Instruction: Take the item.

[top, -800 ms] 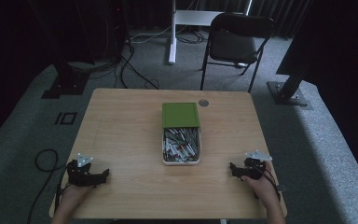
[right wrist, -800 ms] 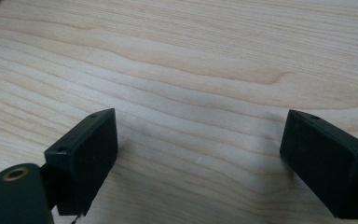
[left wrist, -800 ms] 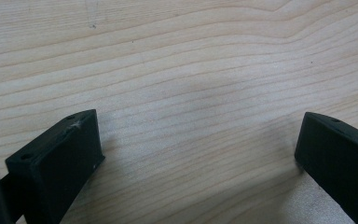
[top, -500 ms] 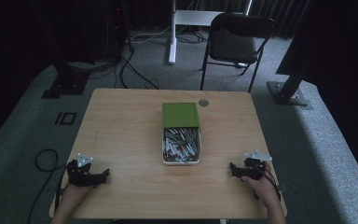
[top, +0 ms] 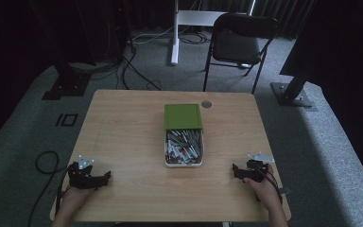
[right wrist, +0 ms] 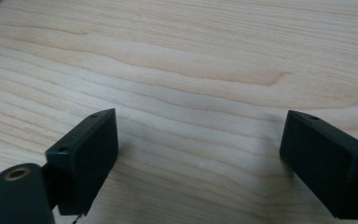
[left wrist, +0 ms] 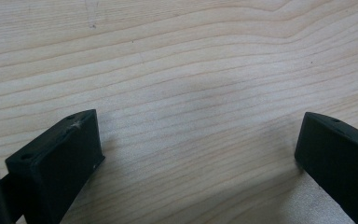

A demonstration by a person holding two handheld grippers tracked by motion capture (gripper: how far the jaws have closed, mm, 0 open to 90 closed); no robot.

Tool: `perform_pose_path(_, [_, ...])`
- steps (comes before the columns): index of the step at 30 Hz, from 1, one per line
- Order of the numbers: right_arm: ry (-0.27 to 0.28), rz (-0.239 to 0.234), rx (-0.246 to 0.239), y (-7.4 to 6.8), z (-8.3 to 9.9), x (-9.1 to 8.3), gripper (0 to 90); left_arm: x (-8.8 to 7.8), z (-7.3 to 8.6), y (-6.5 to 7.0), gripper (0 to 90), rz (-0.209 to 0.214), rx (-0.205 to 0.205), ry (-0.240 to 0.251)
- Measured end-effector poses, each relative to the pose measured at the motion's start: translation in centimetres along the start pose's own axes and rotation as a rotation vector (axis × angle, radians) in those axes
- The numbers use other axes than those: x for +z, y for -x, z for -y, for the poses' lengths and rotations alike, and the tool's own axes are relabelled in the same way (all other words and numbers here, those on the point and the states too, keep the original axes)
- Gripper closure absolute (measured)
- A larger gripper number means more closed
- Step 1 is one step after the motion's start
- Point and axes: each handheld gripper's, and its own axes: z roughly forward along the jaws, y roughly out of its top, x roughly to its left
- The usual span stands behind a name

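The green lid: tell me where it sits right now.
In the high view, the green lid lies mid-table, covering the far end of the white box of batteries, just left of a small round disc.

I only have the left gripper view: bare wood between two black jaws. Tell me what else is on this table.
Observer: A white tray of small silvery items sits mid-table, apart from both grippers.
Operator: Report whether it is covered.
Observer: A green lid covers only its far half.
Operator: Give me the right gripper.
Observer: The right gripper rests near the table's near right corner, jaws wide apart over bare wood.
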Motion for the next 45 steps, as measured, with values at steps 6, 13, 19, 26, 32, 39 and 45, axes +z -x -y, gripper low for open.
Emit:
perform_pose_path(6, [0.001,0.008,0.031,-0.1,-0.4,0.3,13.7,0.0,0.0,0.0,1.3,0.0,0.0,0.0])
perform_pose_path(13, [0.017,0.006,0.05,-0.2,-1.4,0.1,14.2,0.0,0.0,0.0,1.3,0.0,0.0,0.0])
perform_pose_path(19, [0.044,-0.002,0.028,-0.6,-2.5,-0.8,14.5,0.0,0.0,0.0,1.3,0.0,0.0,0.0])
perform_pose_path(26, [0.089,-0.028,0.004,-1.4,-4.0,-1.9,14.9,0.0,0.0,0.0,1.3,0.0,0.0,0.0])
perform_pose_path(32, [0.114,-0.043,-0.018,-2.3,-5.1,-2.7,14.9,0.0,0.0,0.0,1.3,0.0,0.001,-0.001])
perform_pose_path(39, [0.147,-0.07,-0.039,-3.4,-6.5,-3.7,14.9,0.0,0.0,0.0,1.3,0.0,-0.001,0.001])
perform_pose_path(45, [0.166,-0.089,-0.064,-4.5,-7.5,-4.4,14.9,0.0,0.0,0.0,1.3,-0.001,-0.001,0.0])
